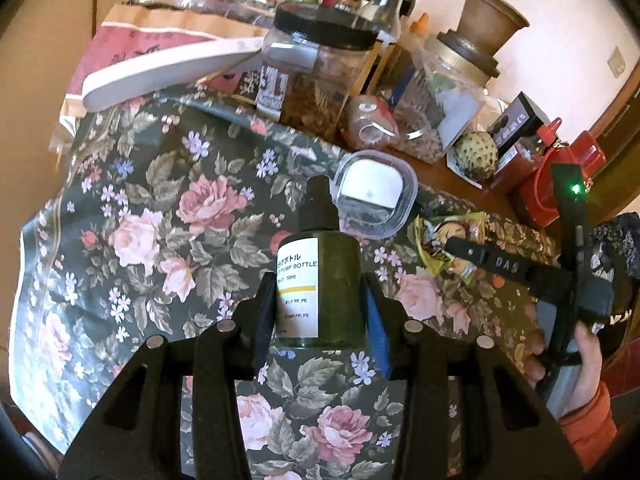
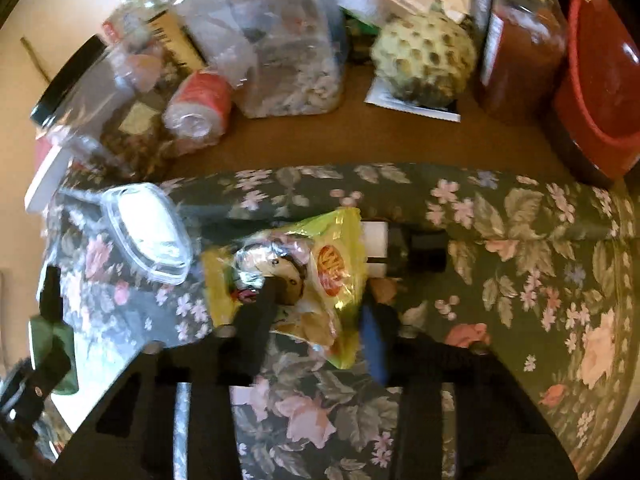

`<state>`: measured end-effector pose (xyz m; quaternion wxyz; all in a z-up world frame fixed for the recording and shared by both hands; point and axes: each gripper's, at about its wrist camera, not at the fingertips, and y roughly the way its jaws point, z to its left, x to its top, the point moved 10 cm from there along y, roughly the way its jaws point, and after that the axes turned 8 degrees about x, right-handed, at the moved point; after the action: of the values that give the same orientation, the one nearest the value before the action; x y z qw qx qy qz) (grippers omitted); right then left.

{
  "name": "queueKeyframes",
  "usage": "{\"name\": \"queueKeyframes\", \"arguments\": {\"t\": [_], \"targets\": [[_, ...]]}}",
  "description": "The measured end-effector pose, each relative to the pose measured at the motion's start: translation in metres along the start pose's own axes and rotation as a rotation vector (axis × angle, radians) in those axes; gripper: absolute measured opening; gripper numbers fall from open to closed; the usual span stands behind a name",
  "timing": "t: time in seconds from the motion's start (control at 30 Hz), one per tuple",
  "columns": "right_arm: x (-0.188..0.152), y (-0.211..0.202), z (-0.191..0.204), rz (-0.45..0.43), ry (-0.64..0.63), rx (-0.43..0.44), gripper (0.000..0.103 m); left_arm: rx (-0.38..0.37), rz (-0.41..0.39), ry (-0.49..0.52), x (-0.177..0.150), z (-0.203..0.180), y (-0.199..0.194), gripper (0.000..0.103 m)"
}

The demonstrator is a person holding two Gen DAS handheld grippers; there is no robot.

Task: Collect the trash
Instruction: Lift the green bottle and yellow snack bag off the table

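Each tool already grips one piece of trash, lifted off the floral-clothed counter (image 1: 160, 208) for carrying away: the left tool (image 1: 320, 304) clamps the green pump bottle (image 1: 320, 288), the right tool (image 2: 316, 304) pinches the yellow snack wrapper (image 2: 296, 276) beside the clear lid (image 2: 146, 232)

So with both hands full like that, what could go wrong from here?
The left gripper holds the green bottle only by its lower body, so it might tip or slip out. The right gripper pinches a thin yellow wrapper, which may slide free. The clear container lies close beside both, so a careless swing could knock it toward the crowded jars.
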<state>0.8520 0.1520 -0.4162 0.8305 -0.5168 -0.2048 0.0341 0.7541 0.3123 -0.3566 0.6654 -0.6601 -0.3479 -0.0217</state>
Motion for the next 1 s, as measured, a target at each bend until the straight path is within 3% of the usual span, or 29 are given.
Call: {"name": "queueKeyframes", "arguments": {"t": [0.1, 0.17, 0.53, 1.0], "targets": [[-0.006, -0.004, 0.009, -0.006, -0.020, 0.023, 0.011, -0.012, -0.021, 0.014, 0.005, -0.013, -0.008, 0.041], [-0.010, -0.010, 0.011, -0.011, -0.033, 0.025, 0.007, -0.027, -0.034, 0.022, 0.008, -0.024, -0.015, 0.041], [-0.039, -0.111, -0.008, -0.114, -0.047, 0.047, 0.006, -0.096, -0.154, 0.079, 0.008, -0.099, -0.082, 0.041], [-0.083, -0.285, -0.042, -0.355, -0.147, 0.034, 0.006, -0.132, -0.335, 0.088, -0.049, -0.179, -0.217, 0.041]]}}
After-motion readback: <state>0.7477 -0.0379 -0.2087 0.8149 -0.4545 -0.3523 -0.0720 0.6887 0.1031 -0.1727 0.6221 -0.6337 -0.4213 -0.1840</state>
